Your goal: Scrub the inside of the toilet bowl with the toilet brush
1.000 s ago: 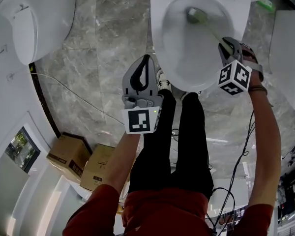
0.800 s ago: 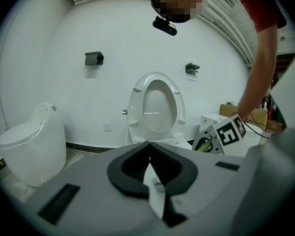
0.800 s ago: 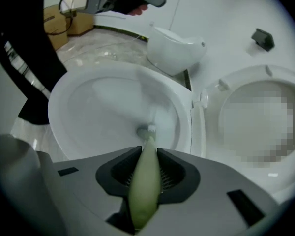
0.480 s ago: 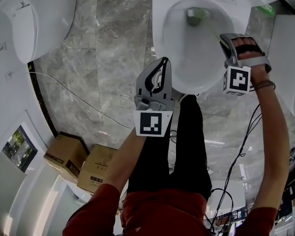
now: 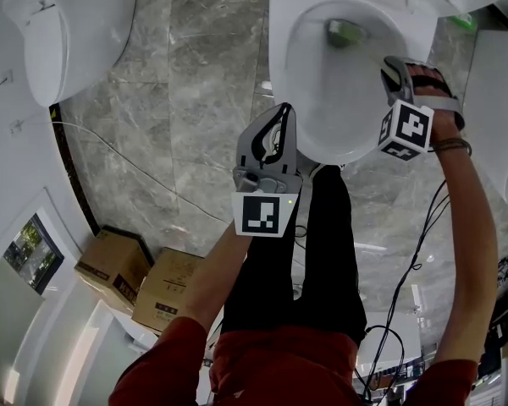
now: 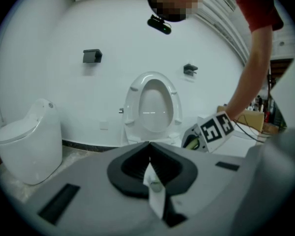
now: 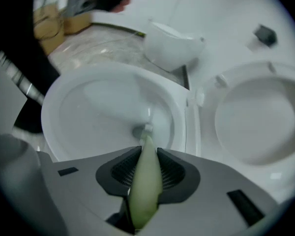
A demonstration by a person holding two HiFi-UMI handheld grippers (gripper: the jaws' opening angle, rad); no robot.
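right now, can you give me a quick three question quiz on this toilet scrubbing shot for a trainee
1. True or false: the left gripper holds the pale green plastic toilet brush.
2. Where is the brush's head? A) on the grey marble floor B) deep inside the white ceramic toilet bowl, near the drain C) in a brown cardboard box
3. Fill in: the toilet's white lid stands ___ (raised or lowered).

Key: 1 false: the right gripper is shut on its handle, and the left gripper is shut on nothing. 2 B. 3 raised.
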